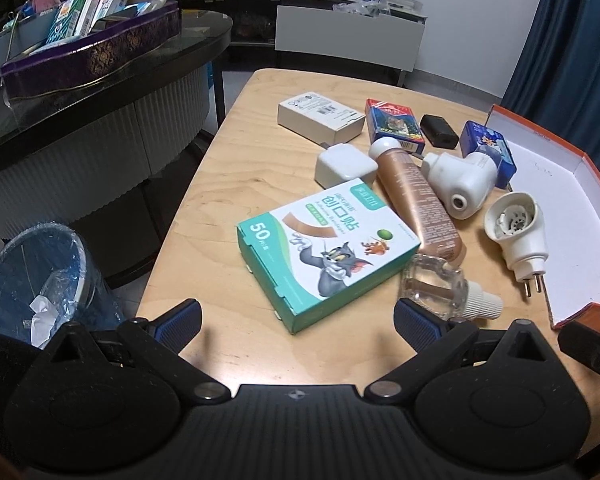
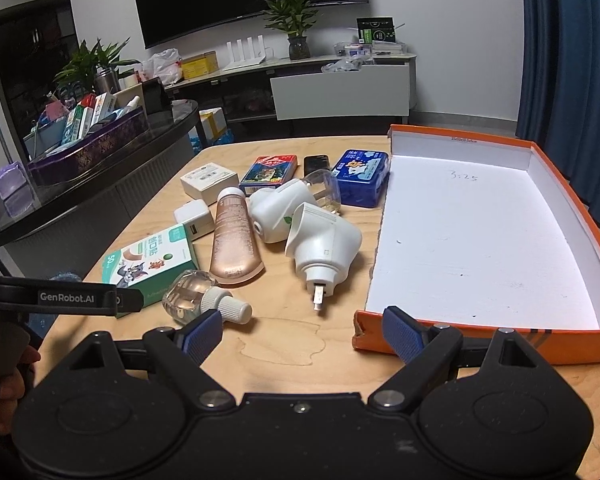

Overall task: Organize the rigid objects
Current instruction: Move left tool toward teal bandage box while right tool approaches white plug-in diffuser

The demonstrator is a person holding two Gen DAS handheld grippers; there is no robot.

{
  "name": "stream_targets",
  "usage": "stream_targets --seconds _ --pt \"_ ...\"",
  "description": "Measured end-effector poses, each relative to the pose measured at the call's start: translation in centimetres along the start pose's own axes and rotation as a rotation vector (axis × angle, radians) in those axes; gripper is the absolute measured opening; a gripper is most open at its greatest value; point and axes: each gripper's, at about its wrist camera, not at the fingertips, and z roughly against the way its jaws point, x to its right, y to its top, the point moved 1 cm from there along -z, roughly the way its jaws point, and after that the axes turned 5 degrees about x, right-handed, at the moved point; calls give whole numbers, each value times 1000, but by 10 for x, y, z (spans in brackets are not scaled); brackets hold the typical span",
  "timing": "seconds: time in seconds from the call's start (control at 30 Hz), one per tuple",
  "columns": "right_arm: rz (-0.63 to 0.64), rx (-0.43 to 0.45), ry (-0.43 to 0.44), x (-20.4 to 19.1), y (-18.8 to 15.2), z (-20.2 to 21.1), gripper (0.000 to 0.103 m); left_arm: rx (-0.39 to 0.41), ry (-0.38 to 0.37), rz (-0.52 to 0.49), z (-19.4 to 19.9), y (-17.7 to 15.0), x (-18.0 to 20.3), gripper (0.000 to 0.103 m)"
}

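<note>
Loose objects lie on the wooden table [image 1: 236,152]: a teal bandage box [image 1: 324,248], a bronze tube [image 1: 416,200], a clear glass refill bottle [image 1: 440,284], two white plug-in heaters [image 1: 460,180] [image 1: 518,228], a white charger cube [image 1: 344,166], a white box [image 1: 320,116], a card pack [image 1: 394,124], a black item [image 1: 438,130] and a blue tin [image 1: 488,148]. The orange-rimmed white tray [image 2: 480,240] is empty at the right. My left gripper [image 1: 298,320] is open just in front of the bandage box. My right gripper [image 2: 302,330] is open near the tray's front corner, beside the glass bottle [image 2: 200,294].
A dark oval counter [image 1: 100,80] with a purple basket of boxes [image 1: 88,52] stands at the left. A blue-lined waste bin [image 1: 40,280] sits on the floor by the table's left edge. A TV cabinet [image 2: 340,88] lines the far wall. A blue curtain [image 2: 572,60] hangs at the right.
</note>
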Motion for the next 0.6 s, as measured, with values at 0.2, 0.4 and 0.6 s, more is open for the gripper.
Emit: stream_targets --seconds 0.2,0.4,0.6 --pt "11 -2 2 -2 1 -2 102 -5 3 -10 -6 1 -4 103" --pt "18 -4 4 -4 2 -5 102 5 -15 -52 -14 3 -6 103" --pt "18 -2 5 -3 3 -3 102 10 -63 -167 -33 13 -7 103"
